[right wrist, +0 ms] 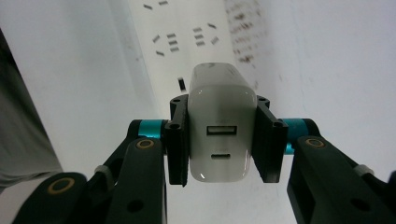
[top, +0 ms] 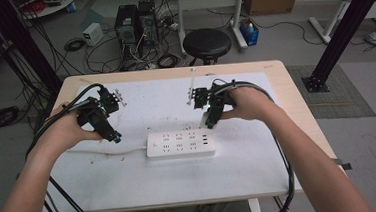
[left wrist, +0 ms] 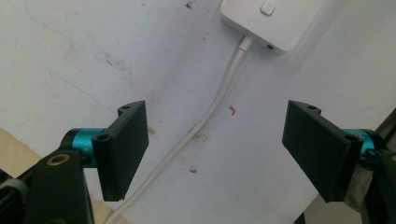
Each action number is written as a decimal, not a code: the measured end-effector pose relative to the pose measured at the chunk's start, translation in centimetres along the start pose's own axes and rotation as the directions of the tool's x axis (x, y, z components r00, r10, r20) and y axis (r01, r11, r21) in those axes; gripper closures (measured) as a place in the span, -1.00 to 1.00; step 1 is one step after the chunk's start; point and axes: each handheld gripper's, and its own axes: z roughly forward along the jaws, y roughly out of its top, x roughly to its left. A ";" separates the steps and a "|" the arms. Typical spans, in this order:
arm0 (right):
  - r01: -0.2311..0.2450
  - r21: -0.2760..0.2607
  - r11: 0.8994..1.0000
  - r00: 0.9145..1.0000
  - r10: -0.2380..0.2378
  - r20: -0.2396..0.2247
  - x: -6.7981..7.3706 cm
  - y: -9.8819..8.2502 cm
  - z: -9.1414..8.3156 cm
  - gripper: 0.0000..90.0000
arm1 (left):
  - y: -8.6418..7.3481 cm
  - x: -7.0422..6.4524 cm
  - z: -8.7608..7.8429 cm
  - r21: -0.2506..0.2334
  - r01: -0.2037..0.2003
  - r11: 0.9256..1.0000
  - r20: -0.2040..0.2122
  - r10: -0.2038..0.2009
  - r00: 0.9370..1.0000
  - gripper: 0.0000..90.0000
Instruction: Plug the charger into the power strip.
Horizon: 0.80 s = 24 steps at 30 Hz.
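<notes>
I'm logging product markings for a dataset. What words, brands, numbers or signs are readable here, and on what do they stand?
None can be read.
White charger clamped in the right gripper: two ports on its face, no legible print.
White power strip: sockets, no readable label.
Blue bottle on the floor: label too small to read.
Red marks on the white table cover: specks, not text.

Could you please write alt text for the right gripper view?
The right gripper clamps a white USB charger between its black fingers, ports facing the camera. Beyond it lies a white power strip.
</notes>
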 end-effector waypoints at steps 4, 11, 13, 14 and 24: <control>0.052 0.022 0.998 0.999 -0.052 0.000 0.7 1.7 2.2 0.37 | 0.1 -0.3 0.1 -0.002 -0.014 1.000 -0.003 0.014 1.000 -0.49; 0.093 0.043 0.995 0.996 -0.094 -0.002 0.6 3.5 4.6 0.38 | 0.1 -0.7 0.4 -0.019 -0.016 1.000 0.001 0.016 1.000 -0.49; 0.092 0.050 0.995 0.996 -0.092 -0.009 0.5 3.7 5.0 0.38 | -0.1 -0.7 0.5 -0.011 -0.027 1.000 0.001 0.027 1.000 -0.49; 0.097 0.049 0.994 0.995 -0.097 -0.011 0.5 3.9 5.1 0.38 | -0.3 -0.8 0.7 -0.017 -0.019 1.000 0.003 0.019 1.000 -0.49; 0.154 0.091 0.984 0.988 -0.153 -0.027 0.3 5.1 6.1 0.38 | -0.9 -0.7 1.2 -0.013 -0.031 0.999 0.000 0.031 1.000 -0.49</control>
